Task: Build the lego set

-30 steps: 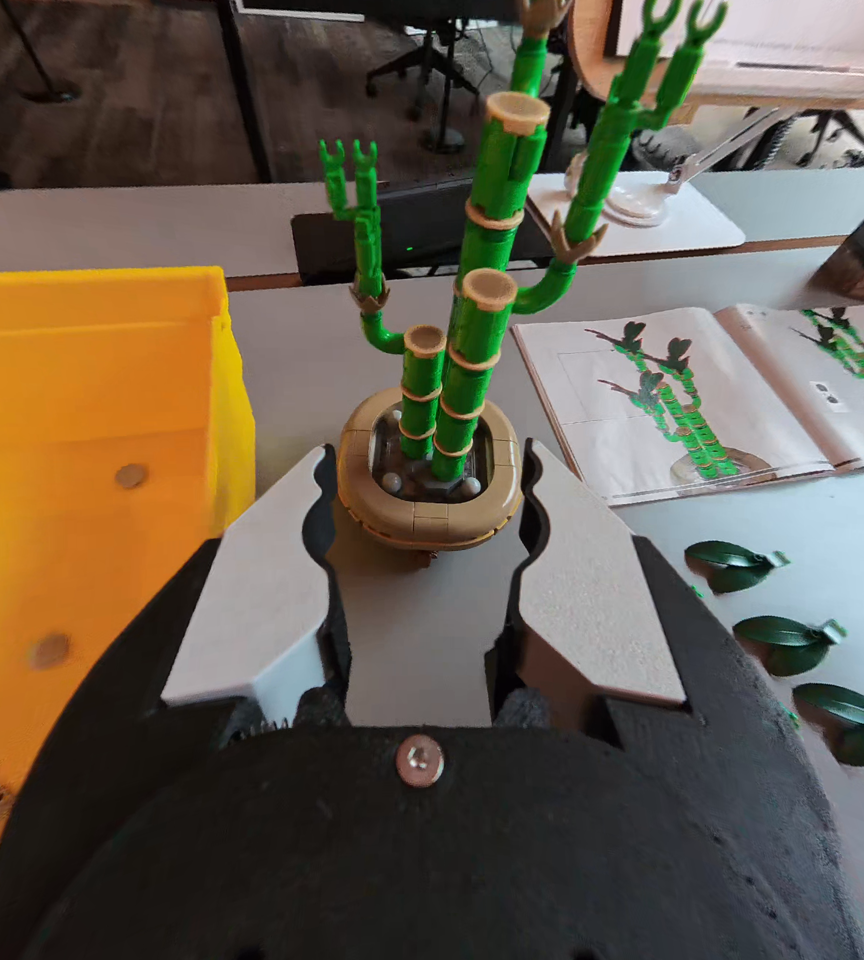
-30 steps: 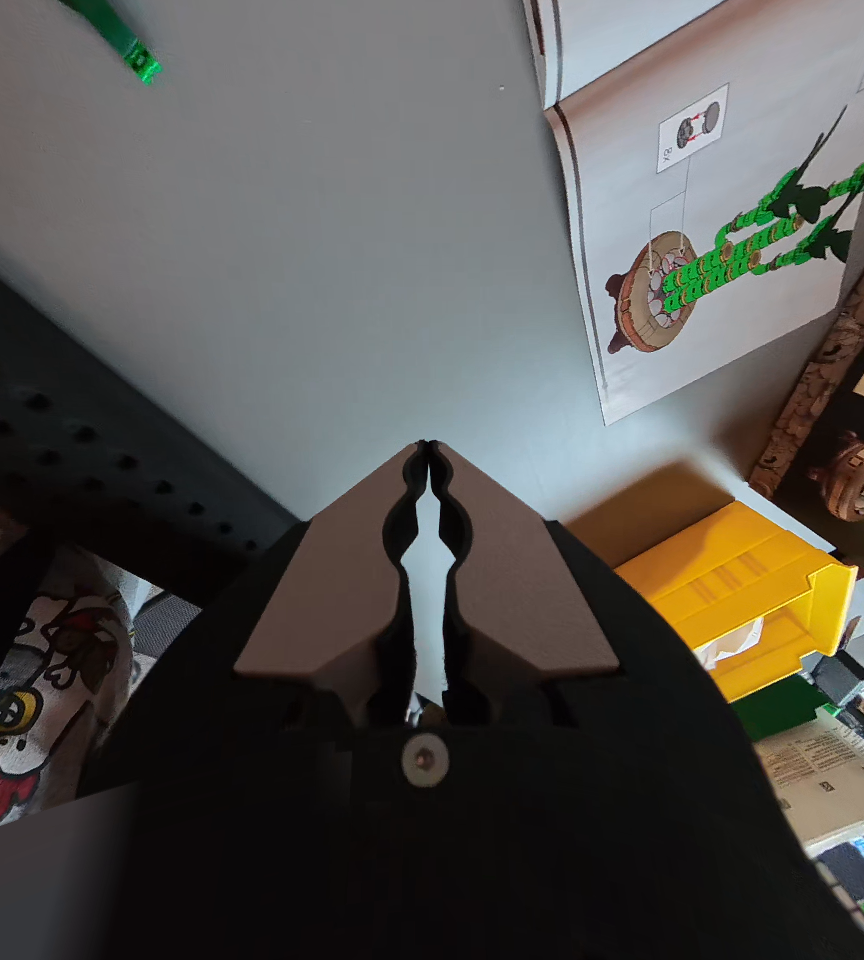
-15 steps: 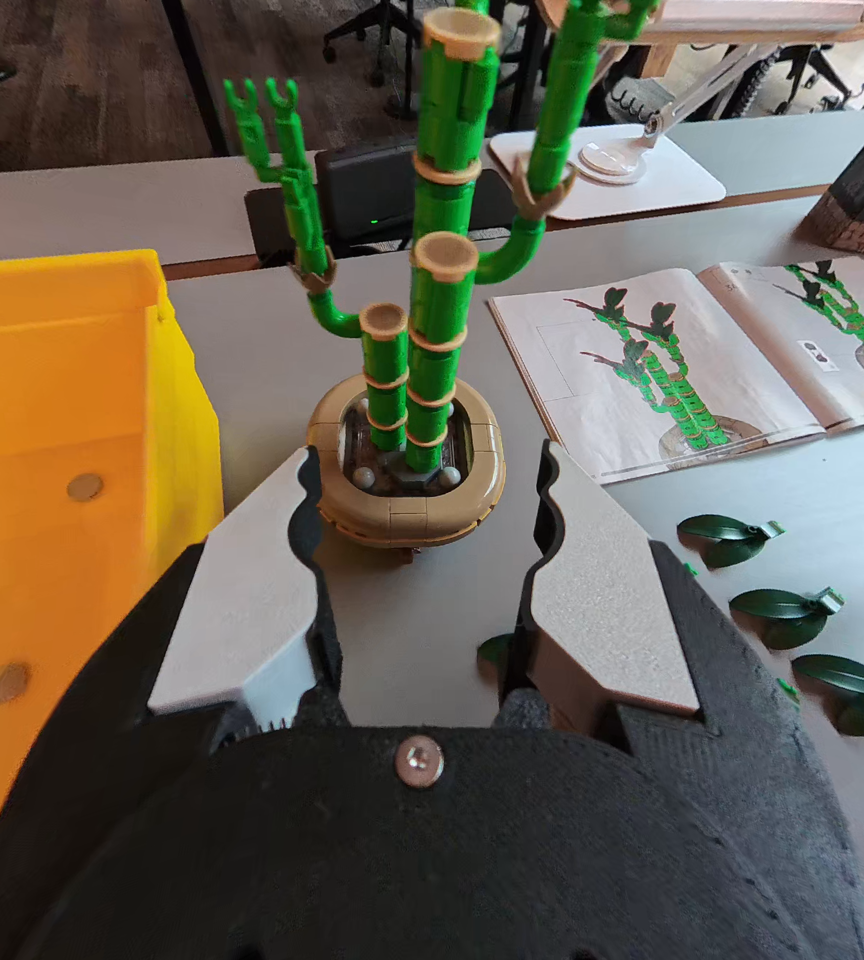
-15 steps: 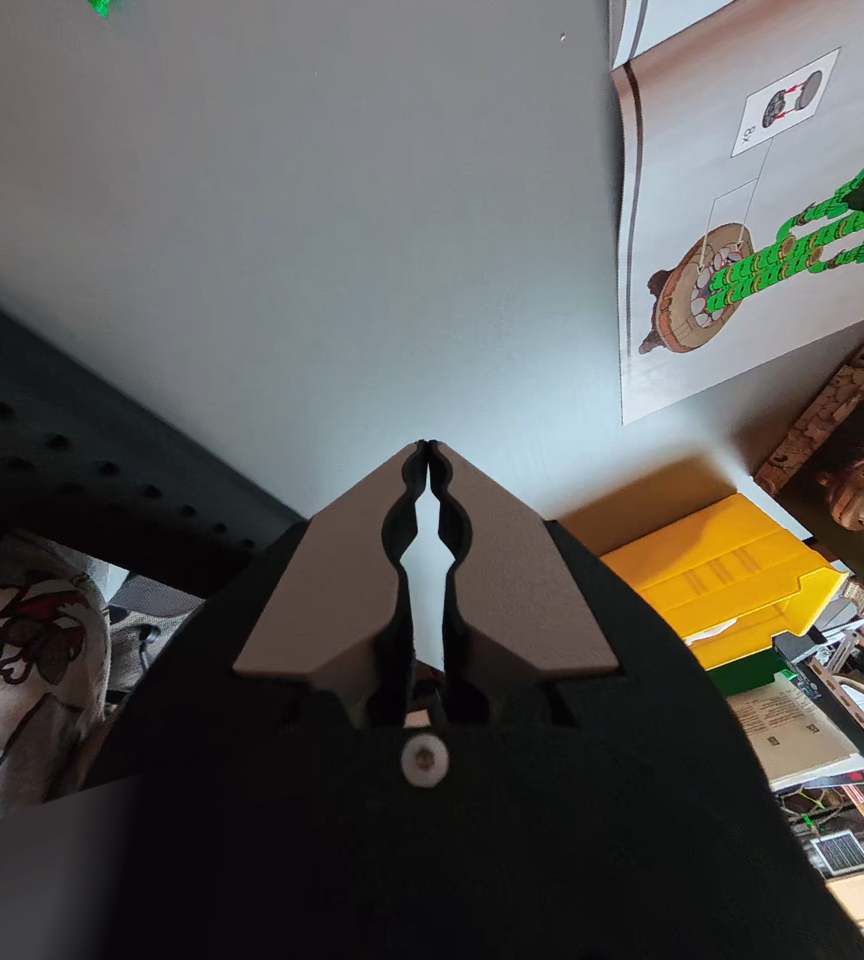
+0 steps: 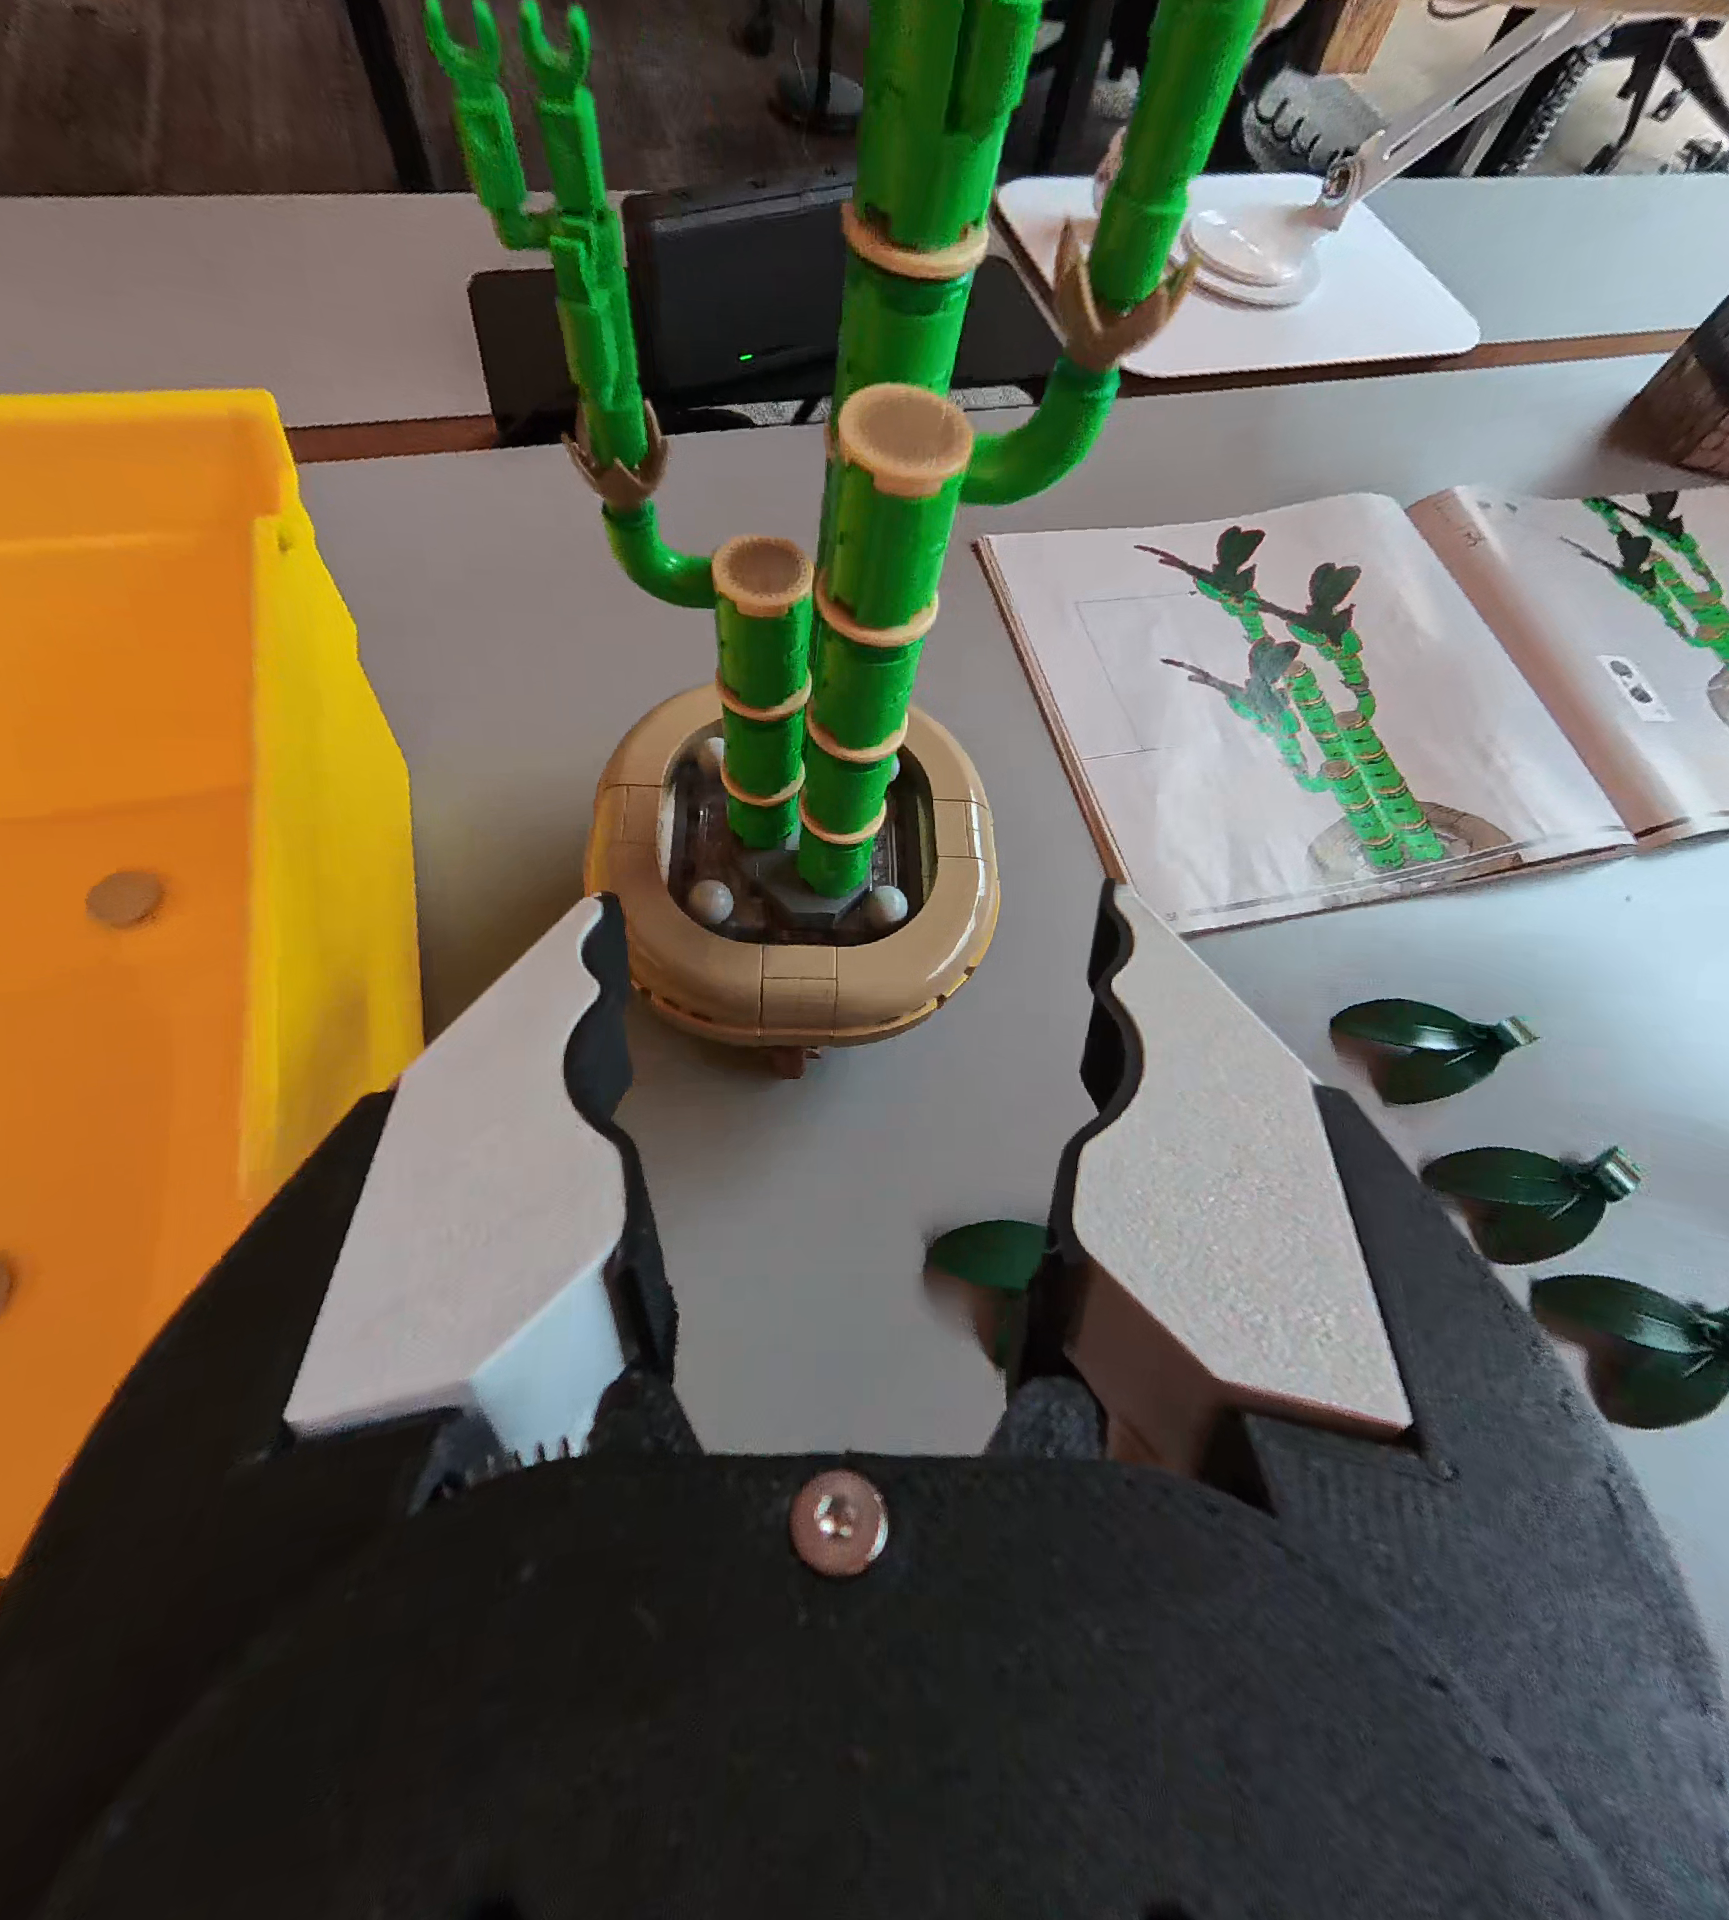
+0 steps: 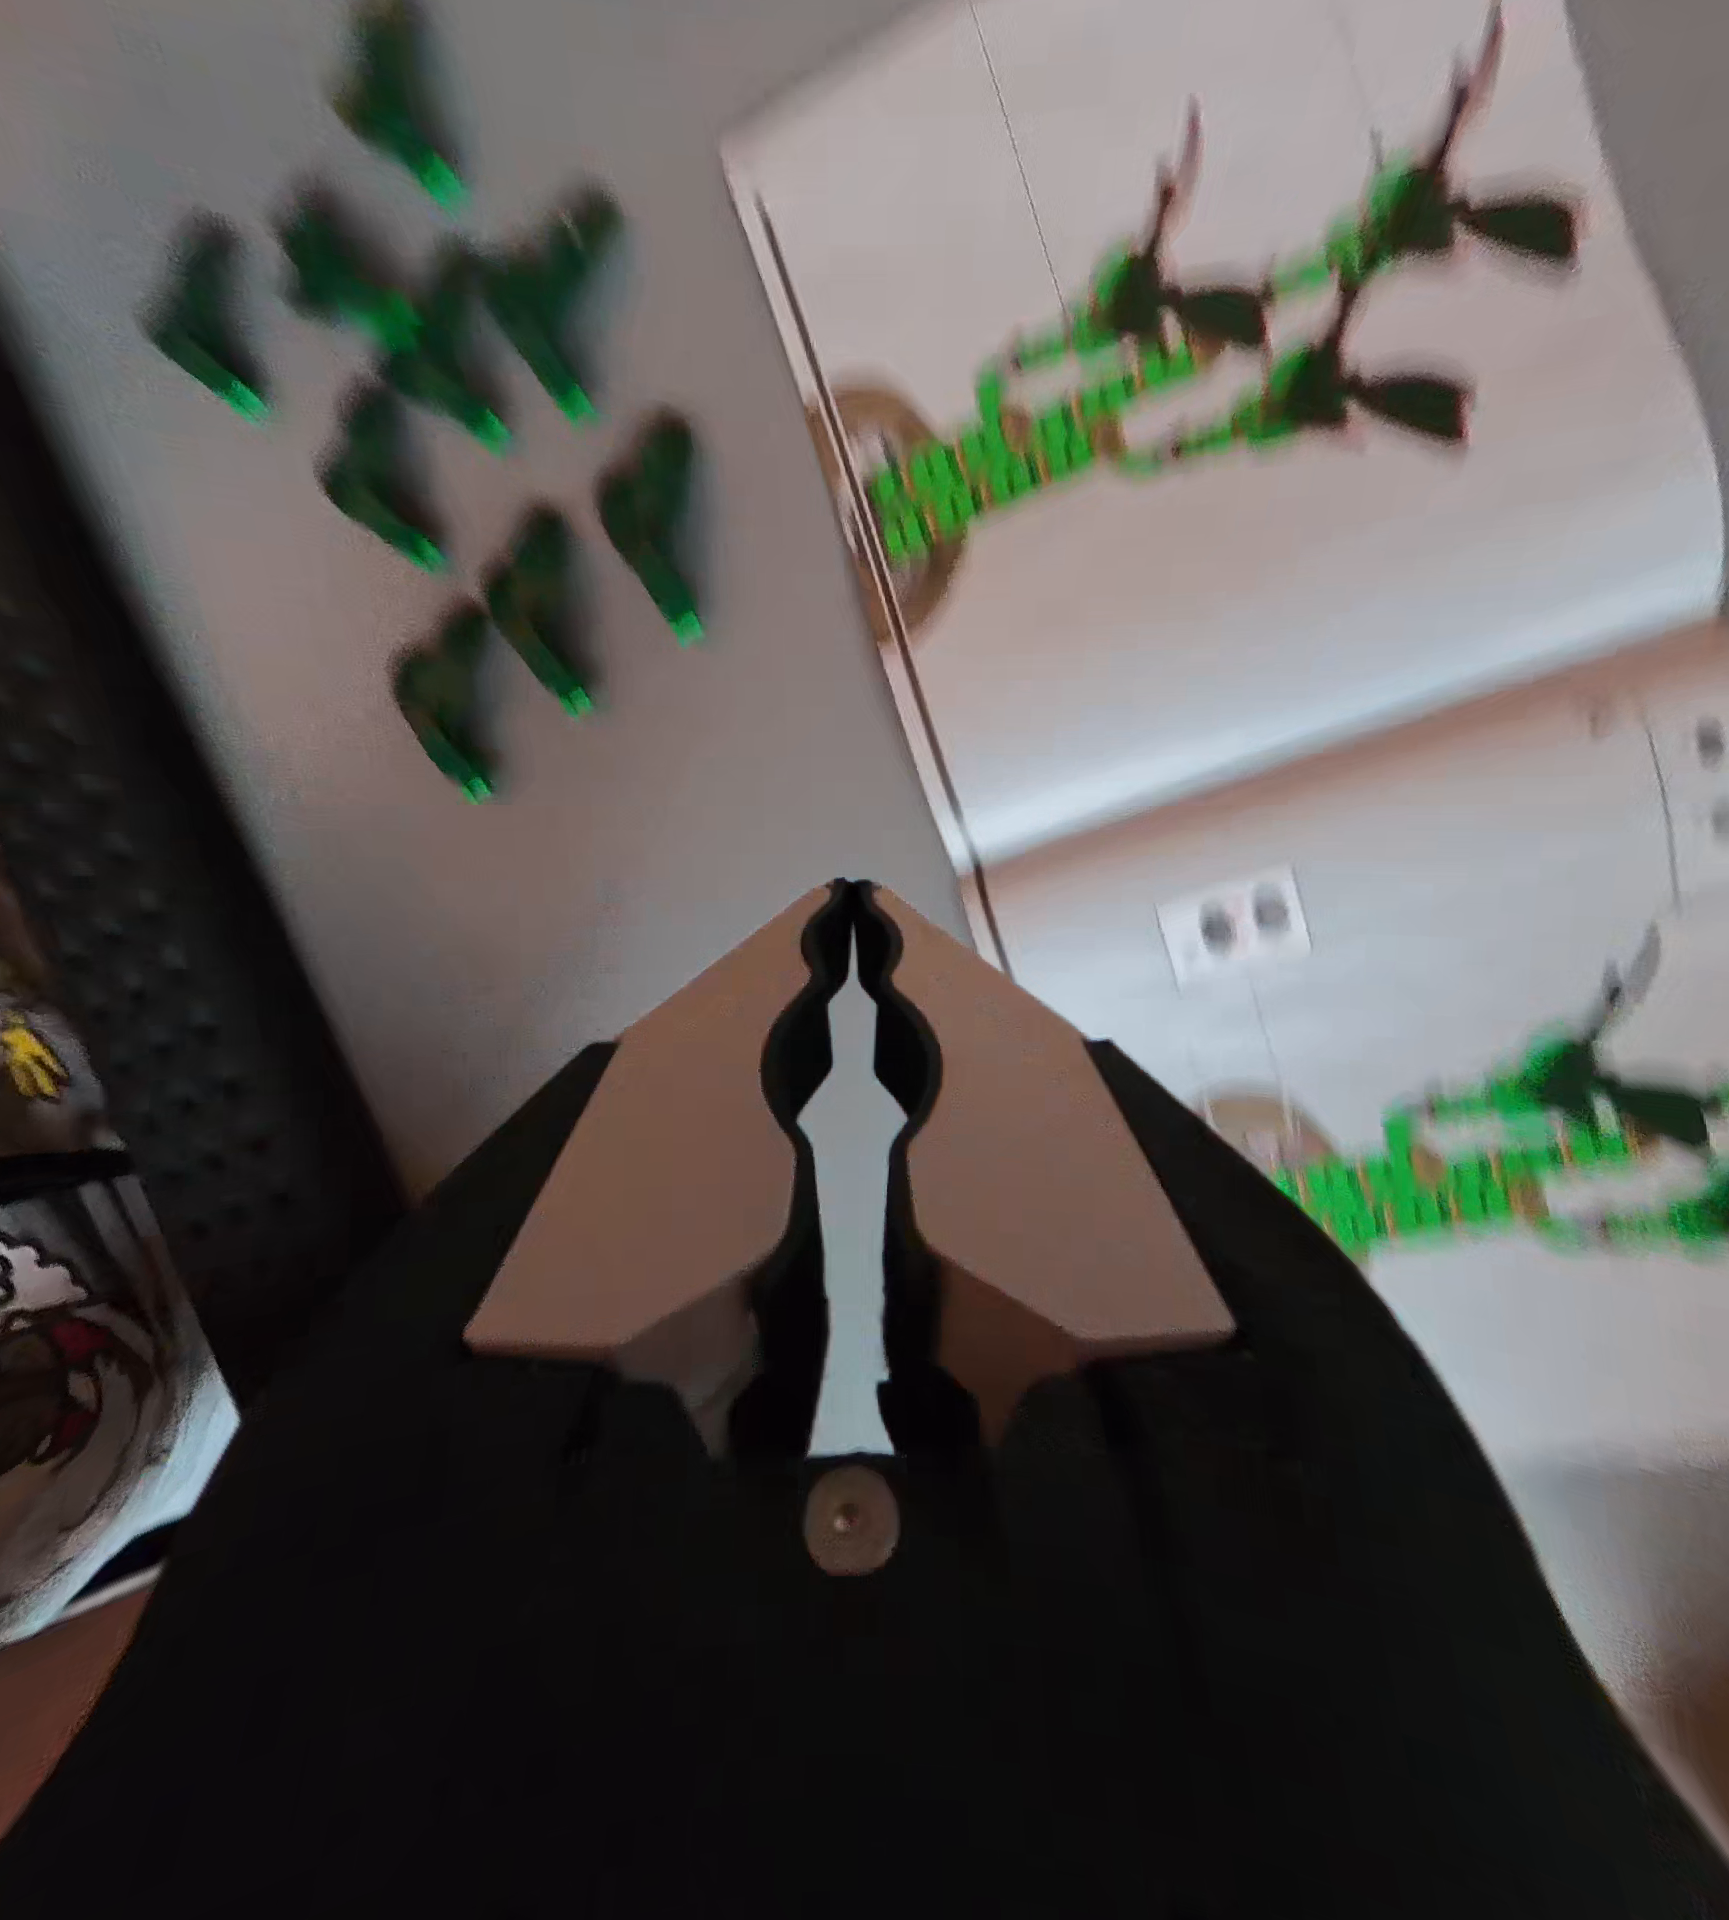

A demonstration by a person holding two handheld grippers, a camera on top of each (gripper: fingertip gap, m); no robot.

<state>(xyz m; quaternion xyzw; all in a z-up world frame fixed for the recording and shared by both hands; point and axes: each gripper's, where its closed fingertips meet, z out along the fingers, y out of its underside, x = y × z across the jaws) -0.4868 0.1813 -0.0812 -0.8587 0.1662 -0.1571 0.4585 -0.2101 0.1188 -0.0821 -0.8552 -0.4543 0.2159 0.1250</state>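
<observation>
Bamboo stalks (image 5: 860, 665) already stand assembled in the tan pot (image 5: 792, 971) on the grey desk (image 5: 486, 644), but the forked branch tips (image 5: 517, 94) are bare and the dark green leaf pieces (image 5: 1426, 1049) lie loose beside the open instruction booklet (image 5: 1359, 707). The left claw (image 5: 849, 935) gapes wide and empty just before the pot. The right claw (image 6: 852, 888) is pinched closed on nothing above the blurred leaves, so leafing seems to remain.

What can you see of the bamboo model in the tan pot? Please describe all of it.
The bamboo model looks like plastic bricks: bright green stalks ringed with tan bands, flat tan caps on the two shorter ones. Two curved side branches rise from brown sheaths, the left one ending in forked clips without leaves. It stands upright in a rounded tan pot holding grey pebbles, on the grey table. The open left gripper is just short of the pot.
</observation>
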